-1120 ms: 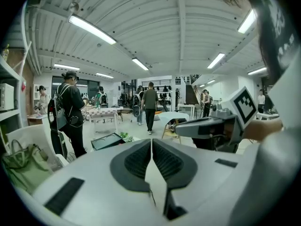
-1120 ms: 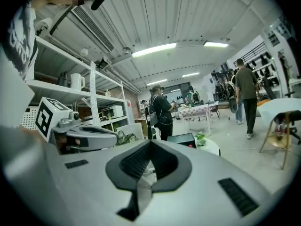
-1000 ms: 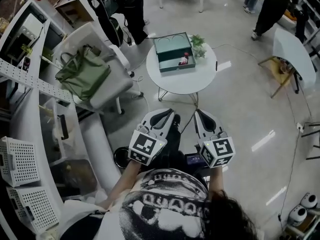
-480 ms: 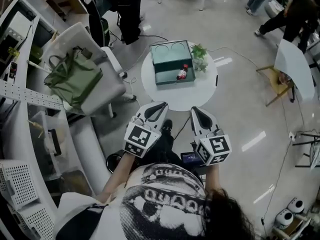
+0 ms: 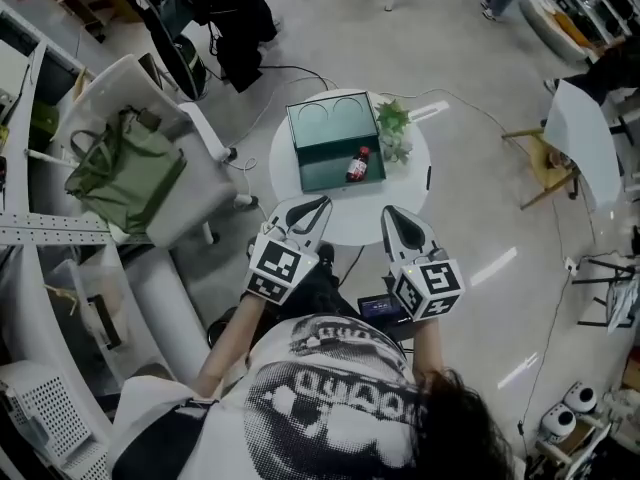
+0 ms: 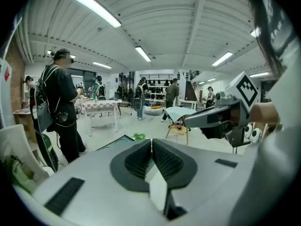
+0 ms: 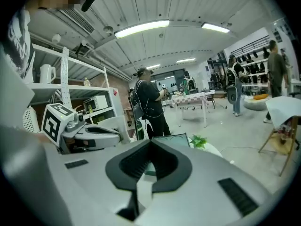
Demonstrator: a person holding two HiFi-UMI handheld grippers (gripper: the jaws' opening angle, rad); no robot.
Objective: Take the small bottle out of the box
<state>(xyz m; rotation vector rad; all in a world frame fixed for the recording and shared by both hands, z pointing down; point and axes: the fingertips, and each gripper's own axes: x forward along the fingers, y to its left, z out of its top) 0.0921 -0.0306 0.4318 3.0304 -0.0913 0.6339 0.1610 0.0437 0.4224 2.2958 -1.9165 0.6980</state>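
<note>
At frame centre, the left claw point(image 5: 318, 205) and right claw point(image 5: 392, 215) are held pressed together, empty, below the small bottle point(image 5: 357, 165) lying in the box point(image 5: 322, 151).

Head view: dim, muted tones, with pale glare streaks on the glossy floor point(image 5: 497, 264). Gripper views: bright ceiling strip lights point(image 6: 96, 7) overhead, strong fisheye bending at the edges, black vignetted corners, nearest foreground soft and unfocused.
</note>
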